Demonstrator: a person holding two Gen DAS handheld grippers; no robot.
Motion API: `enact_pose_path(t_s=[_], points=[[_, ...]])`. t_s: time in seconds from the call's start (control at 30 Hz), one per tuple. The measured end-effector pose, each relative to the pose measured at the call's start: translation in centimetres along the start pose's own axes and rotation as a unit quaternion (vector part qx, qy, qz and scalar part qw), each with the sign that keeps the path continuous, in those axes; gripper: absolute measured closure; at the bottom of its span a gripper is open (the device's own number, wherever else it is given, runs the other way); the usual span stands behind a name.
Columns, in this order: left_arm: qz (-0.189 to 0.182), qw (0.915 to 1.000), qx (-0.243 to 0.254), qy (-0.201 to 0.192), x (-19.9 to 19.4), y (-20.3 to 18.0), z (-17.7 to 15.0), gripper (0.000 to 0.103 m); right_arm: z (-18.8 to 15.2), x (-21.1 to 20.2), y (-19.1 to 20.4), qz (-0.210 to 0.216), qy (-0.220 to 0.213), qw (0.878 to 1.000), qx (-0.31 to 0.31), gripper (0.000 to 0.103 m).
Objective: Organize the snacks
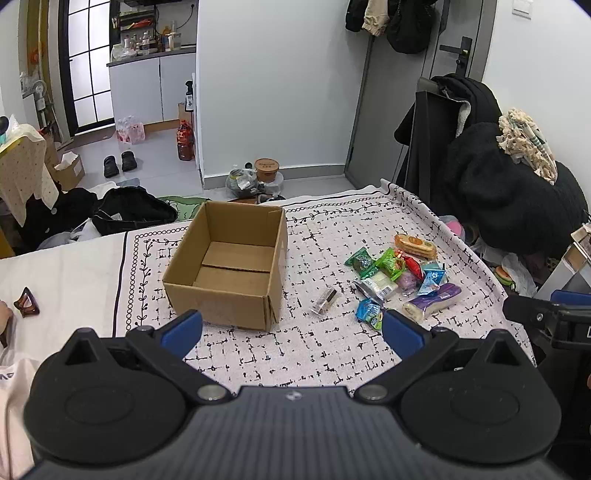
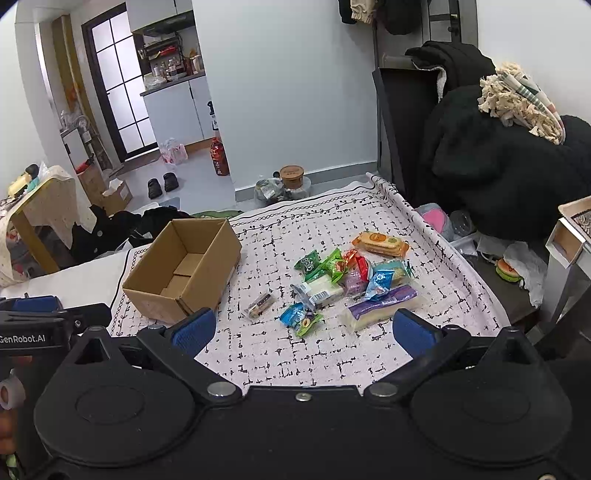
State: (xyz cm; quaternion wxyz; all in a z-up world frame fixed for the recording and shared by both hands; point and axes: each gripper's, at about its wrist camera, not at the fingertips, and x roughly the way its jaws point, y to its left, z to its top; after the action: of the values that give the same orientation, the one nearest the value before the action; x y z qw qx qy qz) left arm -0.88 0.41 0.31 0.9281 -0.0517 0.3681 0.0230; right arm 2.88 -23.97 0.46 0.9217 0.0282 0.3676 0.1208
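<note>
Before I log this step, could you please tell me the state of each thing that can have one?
cardboard box: open, empty, upright
snack pile: loose on the cloth, beside the box
small brown snack bar: lying apart from the pile
left gripper: open, empty
right gripper: open, empty

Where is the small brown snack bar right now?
In both wrist views the brown snack bar lies alone on the patterned cloth, between the empty cardboard box and the snack pile.

A home: kitchenette [image 1: 151, 55], shoes [image 1: 120, 162], hung coats [image 1: 391, 18].
</note>
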Motion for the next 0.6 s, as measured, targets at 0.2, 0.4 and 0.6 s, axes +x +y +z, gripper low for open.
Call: enact_pose_path(t_s=[0.2, 0.4, 0.6], points=[[0.0, 1.0, -0.001, -0.002, -0.06, 0.12, 0.02, 0.0, 0.08, -0.01, 0.1, -0.003, -0.001, 1.0, -0.004, 0.0], [-0.002, 1.0, 0.0, -0.003, -0.19, 0.14, 0.03, 0.0, 0.1, 0.09, 0.15, -0.003, 0.0, 1.0, -0.005, 0.0], [-0.002, 1.0, -0.002, -0.002, -0.18, 0.26, 0.13, 0.0, 0.09, 0.12, 0.18, -0.003, -0.002, 1.0, -0.006, 0.0]])
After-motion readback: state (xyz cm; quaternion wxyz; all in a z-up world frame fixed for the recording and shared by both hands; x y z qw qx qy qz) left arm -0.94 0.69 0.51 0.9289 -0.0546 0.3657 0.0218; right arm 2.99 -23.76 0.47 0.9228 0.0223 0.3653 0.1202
